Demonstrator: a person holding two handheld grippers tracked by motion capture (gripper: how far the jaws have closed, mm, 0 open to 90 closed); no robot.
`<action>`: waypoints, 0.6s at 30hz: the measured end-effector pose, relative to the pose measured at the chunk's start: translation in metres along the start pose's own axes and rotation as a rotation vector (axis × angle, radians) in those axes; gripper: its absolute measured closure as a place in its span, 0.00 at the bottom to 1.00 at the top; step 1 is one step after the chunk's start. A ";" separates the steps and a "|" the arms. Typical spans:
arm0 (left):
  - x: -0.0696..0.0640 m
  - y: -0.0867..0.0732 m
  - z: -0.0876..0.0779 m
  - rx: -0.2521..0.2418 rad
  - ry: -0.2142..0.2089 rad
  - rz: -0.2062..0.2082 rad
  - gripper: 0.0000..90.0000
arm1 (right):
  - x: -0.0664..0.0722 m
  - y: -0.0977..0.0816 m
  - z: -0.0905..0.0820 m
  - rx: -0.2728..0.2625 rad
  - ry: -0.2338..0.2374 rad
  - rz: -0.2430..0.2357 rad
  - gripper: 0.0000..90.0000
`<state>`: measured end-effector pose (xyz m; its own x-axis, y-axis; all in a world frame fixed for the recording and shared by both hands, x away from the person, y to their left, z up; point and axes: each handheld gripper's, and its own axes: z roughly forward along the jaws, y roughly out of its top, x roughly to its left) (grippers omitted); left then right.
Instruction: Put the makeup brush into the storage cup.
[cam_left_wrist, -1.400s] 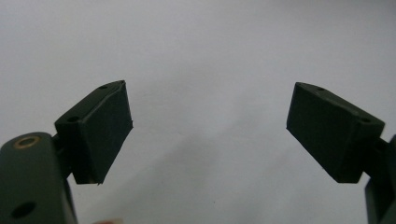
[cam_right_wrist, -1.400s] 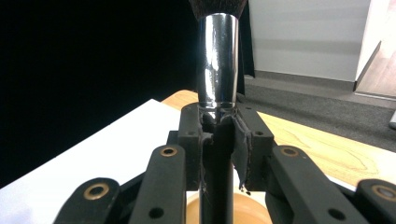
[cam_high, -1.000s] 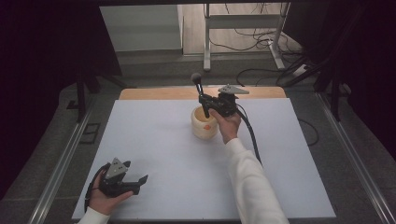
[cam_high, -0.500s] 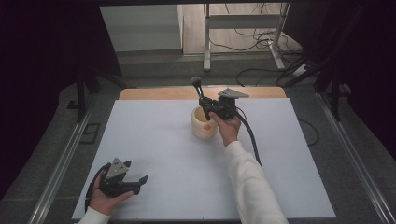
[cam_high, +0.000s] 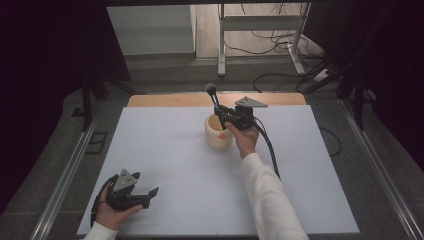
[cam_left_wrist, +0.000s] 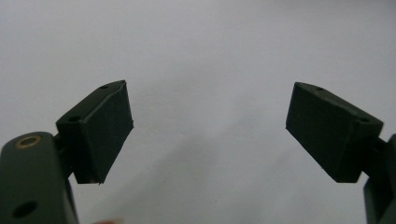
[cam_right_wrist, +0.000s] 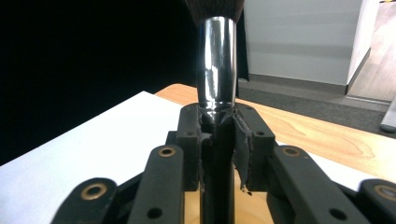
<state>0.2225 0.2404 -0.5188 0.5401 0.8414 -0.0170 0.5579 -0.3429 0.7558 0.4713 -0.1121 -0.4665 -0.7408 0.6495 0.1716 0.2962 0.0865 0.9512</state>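
Brush (cam_right_wrist: 215, 70) stands upright, clamped in your right gripper (cam_high: 231, 116) jaws above the cream cup (cam_high: 218, 132) mid-bench (cam_high: 165, 150). Your left gripper (cam_high: 134, 192) rests near the front-left corner, jaws wide apart.

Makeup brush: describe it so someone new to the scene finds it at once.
Start at the white table top, then find the cream round cup near its far edge. The black-handled makeup brush with a shiny metal ferrule stands upright over it, clamped in the right gripper, dark bristle head uppermost; nothing else on the table is this slim.
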 end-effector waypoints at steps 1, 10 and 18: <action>0.000 0.000 0.000 0.001 0.000 0.000 0.17 | -0.001 -0.001 -0.001 0.002 0.002 0.005 0.76; -0.001 0.001 0.000 -0.002 0.001 0.005 0.17 | -0.003 -0.008 -0.013 0.034 -0.030 0.047 0.33; -0.001 0.001 0.000 -0.003 0.001 0.000 0.16 | 0.002 -0.001 -0.022 0.066 0.001 0.017 0.26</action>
<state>0.2229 0.2395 -0.5181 0.5394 0.8419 -0.0161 0.5559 -0.3417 0.7578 0.4563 -0.1280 -0.4611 -0.7358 0.6507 0.1877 0.3480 0.1256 0.9290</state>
